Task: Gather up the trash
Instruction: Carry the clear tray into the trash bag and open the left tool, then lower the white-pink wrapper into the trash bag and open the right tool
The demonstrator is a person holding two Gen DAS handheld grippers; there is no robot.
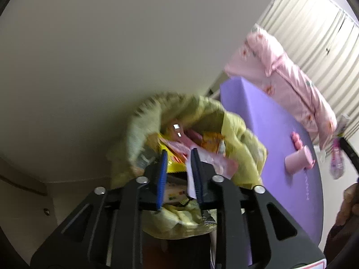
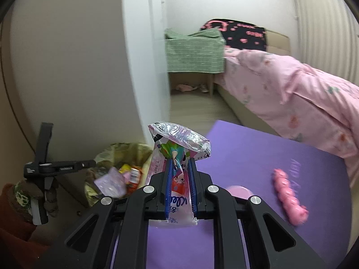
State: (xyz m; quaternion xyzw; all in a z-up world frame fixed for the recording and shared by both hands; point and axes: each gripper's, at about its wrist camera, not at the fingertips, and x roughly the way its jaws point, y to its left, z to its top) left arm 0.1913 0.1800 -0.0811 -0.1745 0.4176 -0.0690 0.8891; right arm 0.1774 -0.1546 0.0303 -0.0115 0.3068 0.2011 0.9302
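A yellow-green trash bag [image 1: 237, 139] full of wrappers hangs in front of my left gripper [image 1: 179, 154], whose jaws stand a little apart at the bag's mouth; the bag's rim [image 1: 179, 219] lies under the fingers, so I cannot tell the grip. The bag also shows in the right wrist view [image 2: 116, 154] at lower left. My right gripper [image 2: 180, 163] is shut on a pink and white snack wrapper [image 2: 177, 143], held upright above the purple mat [image 2: 258, 157]. A pale wrapper [image 2: 110, 182] is blurred in the air over the bag.
A pink roller [image 2: 288, 196] and a pink cup [image 2: 239, 190] lie on the mat. A bed with a pink quilt [image 2: 291, 94] is at right. A white wall [image 2: 78, 67] stands behind the bag.
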